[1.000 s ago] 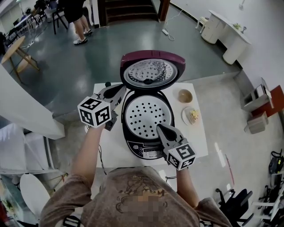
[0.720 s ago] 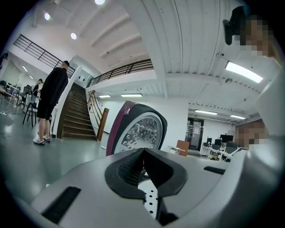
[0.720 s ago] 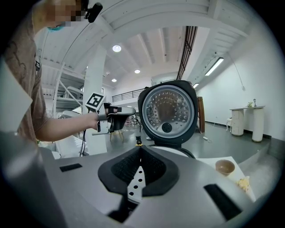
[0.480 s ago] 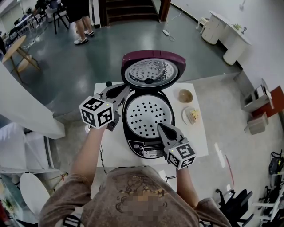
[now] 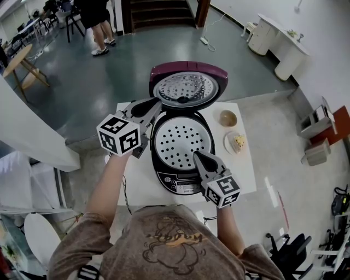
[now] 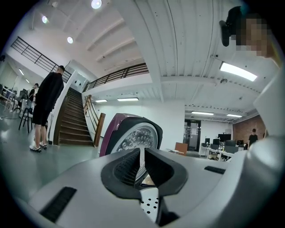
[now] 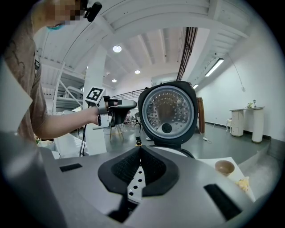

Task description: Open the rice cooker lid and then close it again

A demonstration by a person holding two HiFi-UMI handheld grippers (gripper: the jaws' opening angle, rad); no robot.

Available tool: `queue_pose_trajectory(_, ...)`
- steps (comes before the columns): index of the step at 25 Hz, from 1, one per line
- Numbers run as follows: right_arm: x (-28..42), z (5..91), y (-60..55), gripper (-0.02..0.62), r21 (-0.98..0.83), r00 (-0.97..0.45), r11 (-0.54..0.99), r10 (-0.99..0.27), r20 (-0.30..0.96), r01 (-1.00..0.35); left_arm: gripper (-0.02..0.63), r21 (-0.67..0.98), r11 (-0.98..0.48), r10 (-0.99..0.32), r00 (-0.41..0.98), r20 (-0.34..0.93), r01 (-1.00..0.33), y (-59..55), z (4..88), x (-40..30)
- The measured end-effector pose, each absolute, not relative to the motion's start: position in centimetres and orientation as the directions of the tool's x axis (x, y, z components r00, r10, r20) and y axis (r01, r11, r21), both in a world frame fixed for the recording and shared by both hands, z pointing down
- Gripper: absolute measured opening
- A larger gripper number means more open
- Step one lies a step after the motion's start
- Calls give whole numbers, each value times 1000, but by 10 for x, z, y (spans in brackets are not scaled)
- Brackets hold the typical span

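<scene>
Since the lid (image 5: 186,87) is standing open just ahead-right of my left gripper (image 5: 157,105), nearer than my right gripper (image 5: 196,157), I'm holding its jaws pinched together on nothing.

A glossy grey-green floor (image 5: 109,71) spreads through a big open hall. A dark wooden staircase (image 5: 158,13) rises at the far end, with a railed gallery (image 6: 120,75) above. The white ceiling (image 6: 187,40) carries round lamps (image 6: 95,4) and long light strips (image 6: 238,71). A white table (image 5: 247,174) stands in front, rounded white cabinets (image 5: 276,35) by the right wall, and a wooden table (image 5: 19,60) far left.
</scene>
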State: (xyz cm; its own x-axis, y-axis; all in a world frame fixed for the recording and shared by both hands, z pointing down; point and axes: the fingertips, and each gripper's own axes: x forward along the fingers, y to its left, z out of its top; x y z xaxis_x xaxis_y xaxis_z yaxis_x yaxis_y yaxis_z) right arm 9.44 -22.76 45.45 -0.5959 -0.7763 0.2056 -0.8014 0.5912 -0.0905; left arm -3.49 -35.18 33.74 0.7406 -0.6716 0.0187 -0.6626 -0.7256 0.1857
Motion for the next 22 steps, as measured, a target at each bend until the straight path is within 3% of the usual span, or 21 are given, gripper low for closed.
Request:
queue_pose_trajectory(3, 94, 455, -228, 3, -90, -597, 592, -775, 206, -801, 118, 165, -734, -667, 745, 4, -659, -354, 326, -34)
queue_pose_trajectory(7, 94, 455, -228, 3, -91, -599, 594, -775, 204, -799, 162, 121, -735, -674, 739, -23, -667, -360, 305, -36)
queue_pose_trajectory(15, 94, 455, -227, 3, -88, -600, 596, -775, 198, -799, 216, 53, -721, -692, 720, -41, -690, -384, 281, -44)
queue_pose_trajectory(22, 94, 456, -228, 3, -82, -599, 595, -776, 200, -799, 216, 25, -713, -701, 710, -60, -701, -399, 272, -52)
